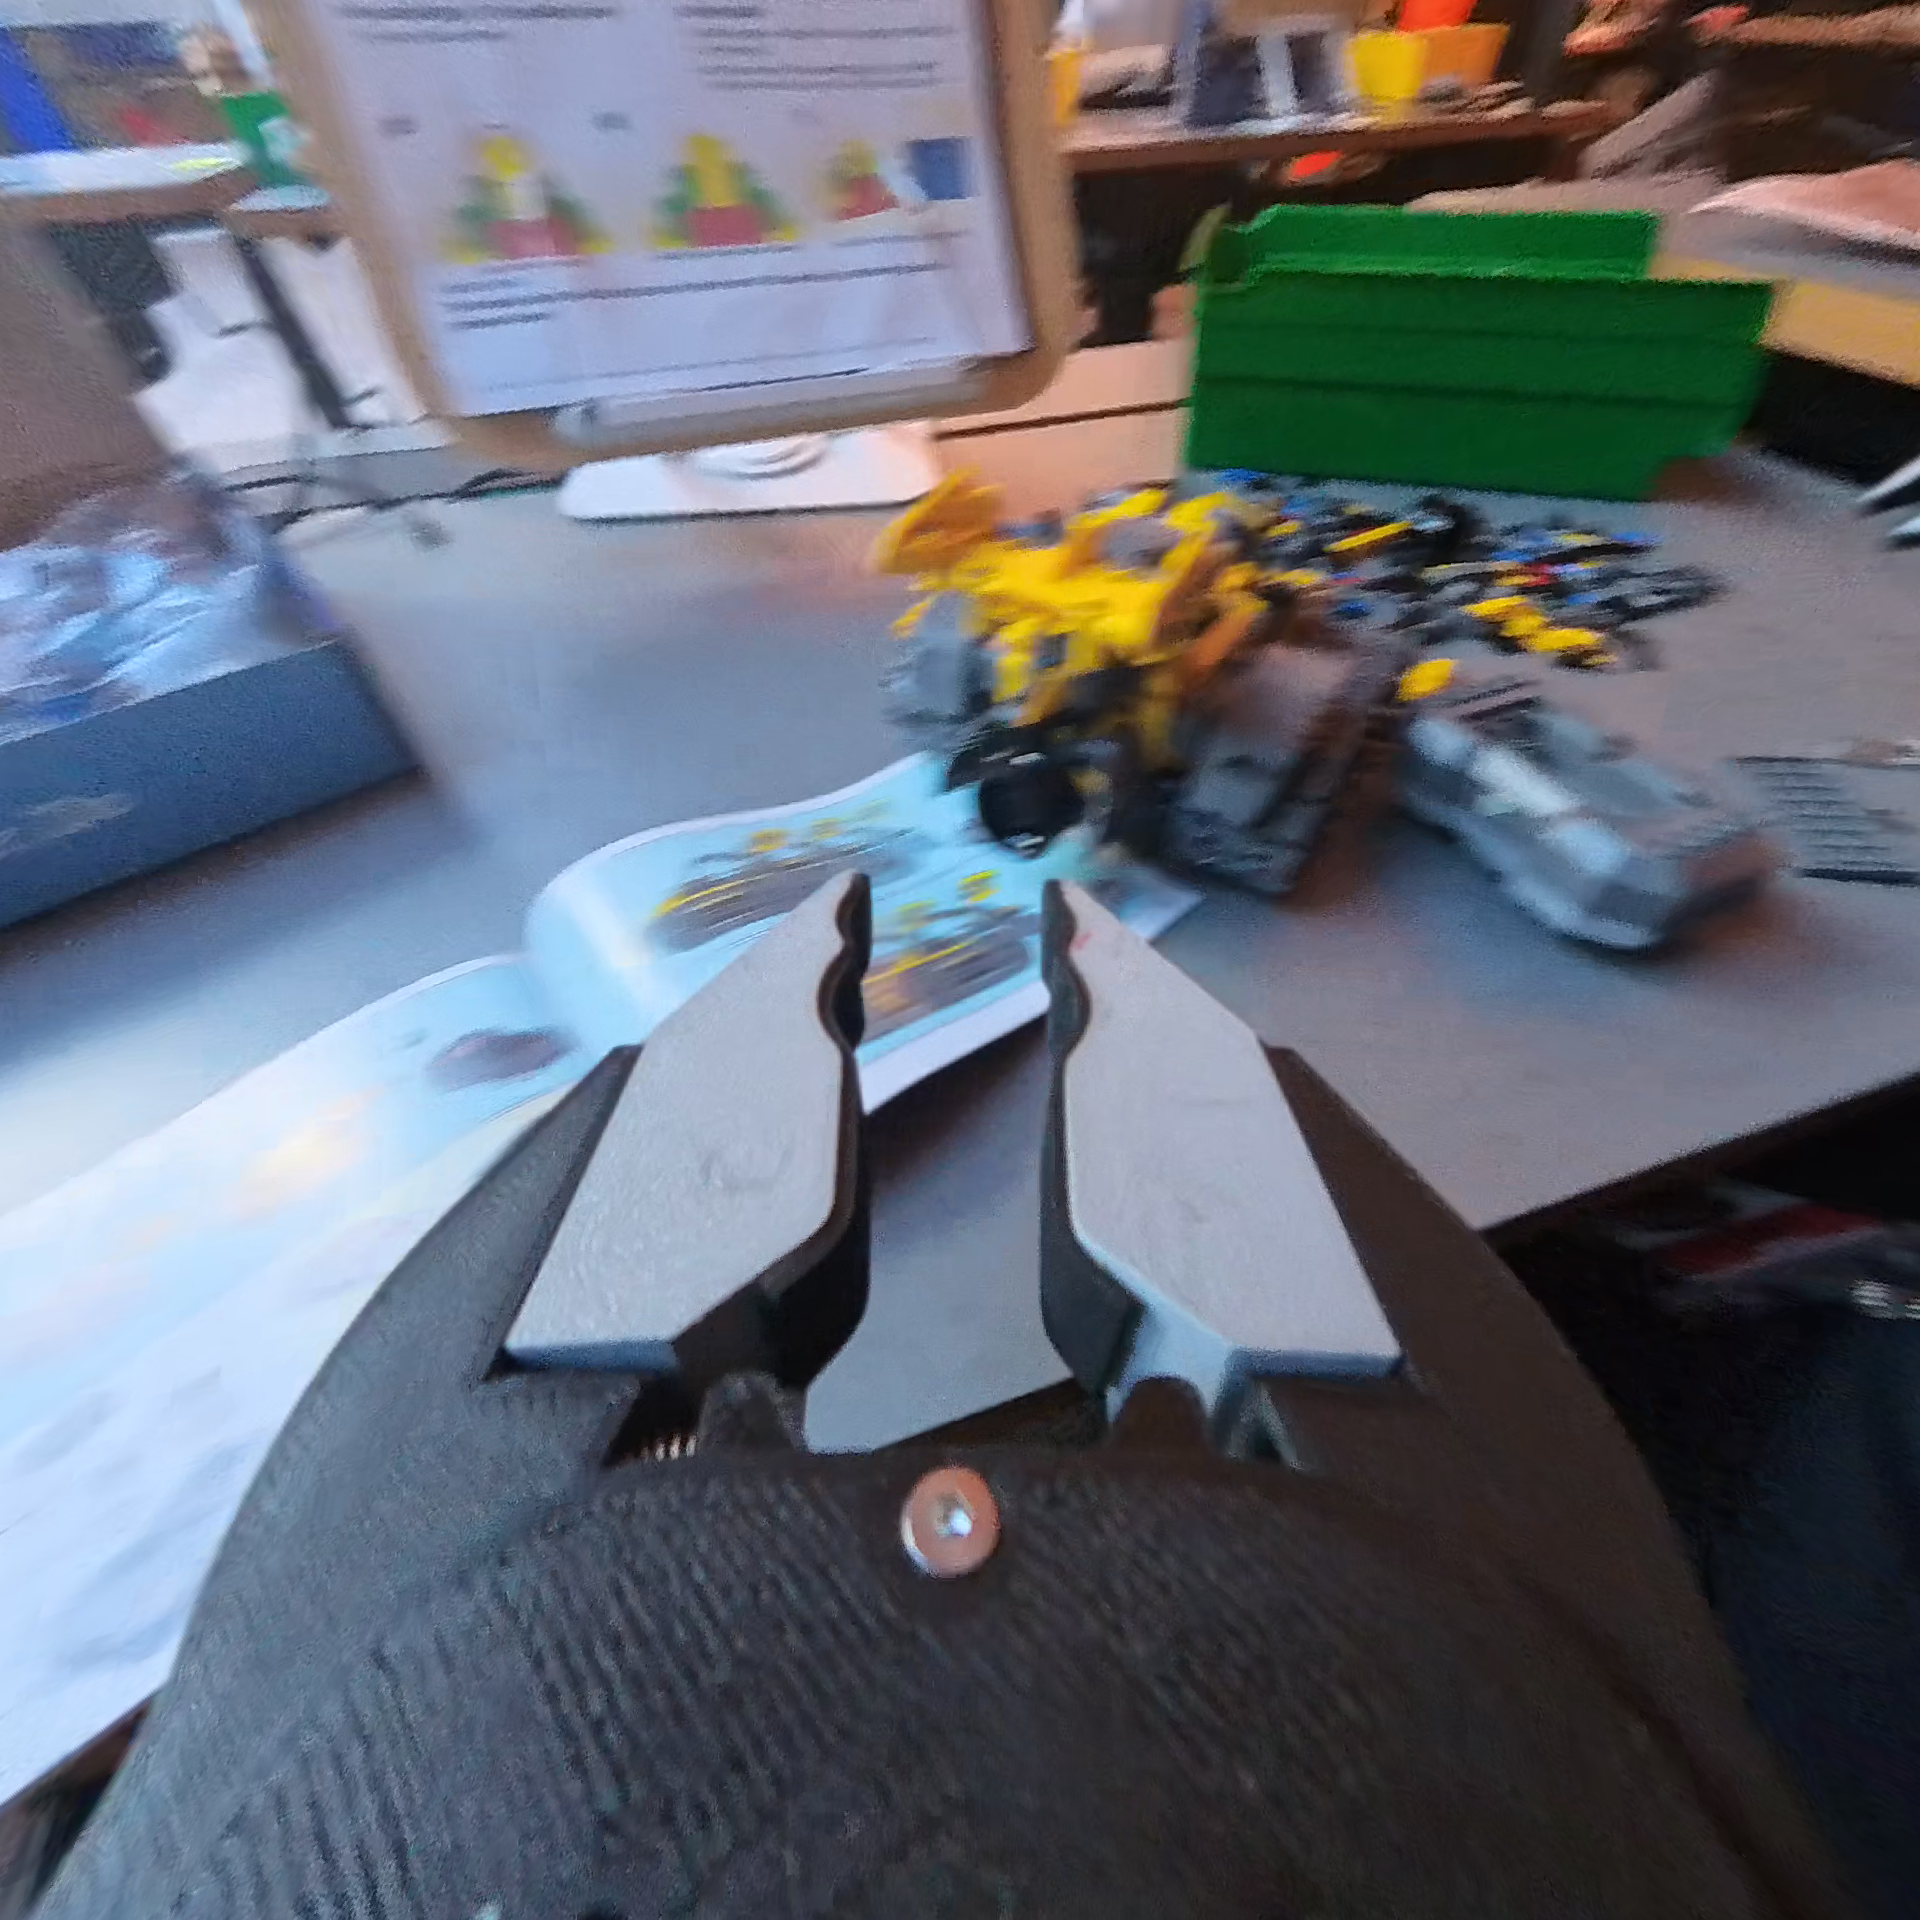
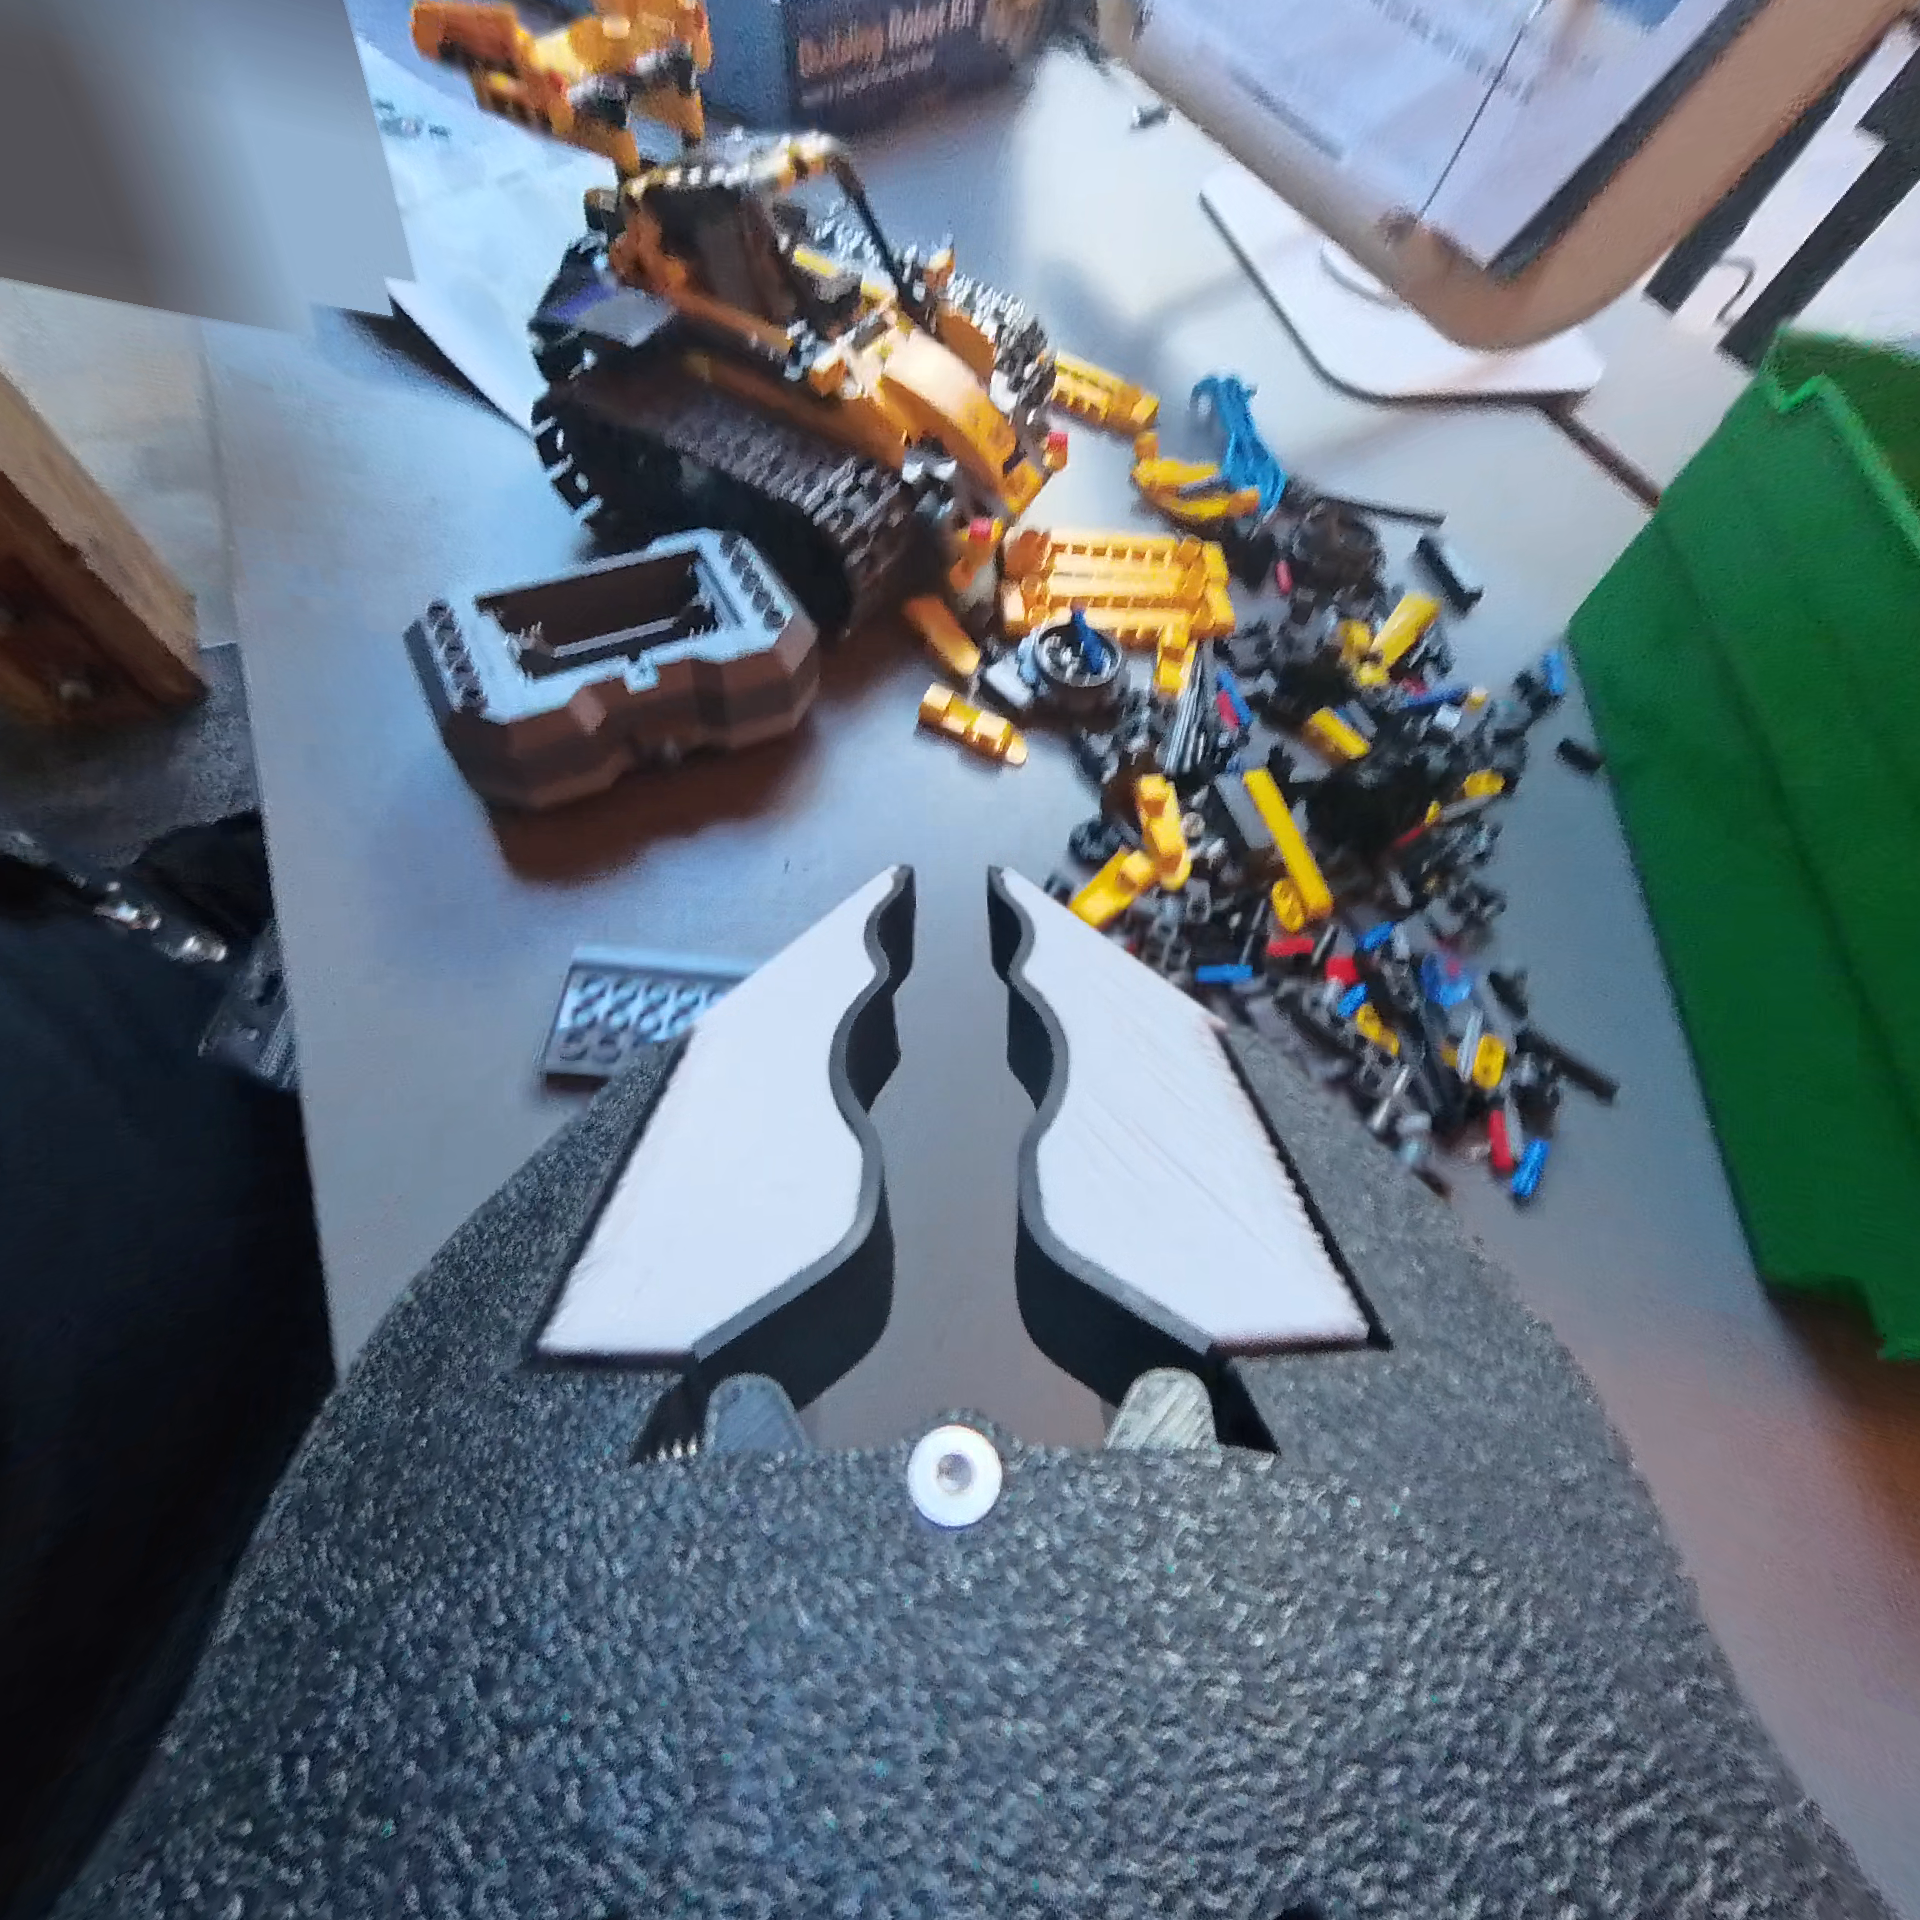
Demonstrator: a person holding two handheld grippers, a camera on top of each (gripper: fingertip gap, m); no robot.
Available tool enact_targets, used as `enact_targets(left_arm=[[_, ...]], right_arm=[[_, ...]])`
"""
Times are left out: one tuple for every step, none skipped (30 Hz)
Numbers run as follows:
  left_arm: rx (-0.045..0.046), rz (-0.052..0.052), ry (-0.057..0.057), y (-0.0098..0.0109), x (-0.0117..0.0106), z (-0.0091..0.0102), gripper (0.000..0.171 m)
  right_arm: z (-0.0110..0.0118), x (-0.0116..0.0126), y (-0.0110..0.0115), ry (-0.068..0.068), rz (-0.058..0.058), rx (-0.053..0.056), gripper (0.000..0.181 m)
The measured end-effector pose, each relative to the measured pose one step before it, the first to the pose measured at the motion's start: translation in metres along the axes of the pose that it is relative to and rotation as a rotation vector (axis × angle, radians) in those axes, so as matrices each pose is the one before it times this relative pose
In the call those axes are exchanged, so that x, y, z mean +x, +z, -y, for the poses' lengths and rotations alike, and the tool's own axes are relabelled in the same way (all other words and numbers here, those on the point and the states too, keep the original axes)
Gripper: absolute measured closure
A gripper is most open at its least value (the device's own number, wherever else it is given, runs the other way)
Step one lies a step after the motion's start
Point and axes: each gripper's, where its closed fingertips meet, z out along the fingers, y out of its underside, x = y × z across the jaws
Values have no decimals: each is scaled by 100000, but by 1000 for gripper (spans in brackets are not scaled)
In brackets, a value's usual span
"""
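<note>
My left gripper (image 1: 954, 896) is open and empty, held above an open instruction booklet (image 1: 727, 935) near the table's front edge. Beyond it stands a yellow and black tracked brick vehicle (image 1: 1122, 665) with a grey battery box (image 1: 1569, 831) to its right. My right gripper (image 2: 951, 883) is open and empty, above the grey table. The grey battery box (image 2: 613, 675) lies ahead to its left, the tracked vehicle (image 2: 790, 384) behind that. A heap of loose yellow, black and blue brick parts (image 2: 1330, 831) lies just right of its fingertips. A flat grey lid plate (image 2: 634, 1018) lies beside its left finger.
A green stack of bins (image 1: 1475, 353) (image 2: 1766, 831) stands at the right. A monitor on a white foot (image 1: 686, 197) (image 2: 1455, 156) stands at the back. A blue kit box (image 1: 156, 686) sits at the left. A wooden block (image 2: 83, 582) is at the left edge.
</note>
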Motion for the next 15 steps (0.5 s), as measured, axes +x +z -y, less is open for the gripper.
enact_targets(left_arm=[[-2045, 4476, -715, -414, -2139, -512, 147], [-1423, 2802, -1299, -242, -1742, -485, 150], [-1106, -779, -1691, -53, -962, -456, 152], [-1004, -3187, -1337, 112, -319, -463, 155], [-1884, -1144, -1176, 295, -332, -621, 158], [-2377, -257, -123, 444, -211, -712, 160], [-2760, -900, 887, 551, 78, -761, 162], [-3478, -805, 1422, 619, 185, -849, 164], [-4658, 35, 2021, 637, 99, -1032, 171], [-3004, -1135, 2019, 548, 291, -732, 171], [2697, -2419, 314, 39, 425, 323, 171], [995, -494, -41, 23, 78, 92, 171], [417, -230, -40, 1, 17, 32, 171], [163, 199, -580, -5, -42, 14, 171], [524, 451, -699, -14, -59, 36, 171]], right_arm=[[804, 229, 598, -683, 50, 1522, 167], [813, 270, 622, -774, -88, 1631, 167], [814, 285, 618, -906, -216, 1879, 168], [774, 306, 607, -454, -293, 2079, 168], [694, 324, 591, 337, -307, 1978, 168], [606, 295, 567, 918, -60, 1849, 168], [486, 291, 516, 1087, -214, 1710, 168], [365, 300, 467, 1210, -472, 1412, 168], [209, 323, 413, 1361, -615, 836, 168], [84, 353, 362, 1271, -727, 297, 168], [-2, 366, 306, 1224, -790, -105, 169], [-10, 329, 278, 1159, -502, -308, 169], [-7, 303, 263, 1099, -230, -354, 170], [17, 352, 257, 888, -475, -351, 170], [85, 387, 242, 628, -810, -133, 170]])
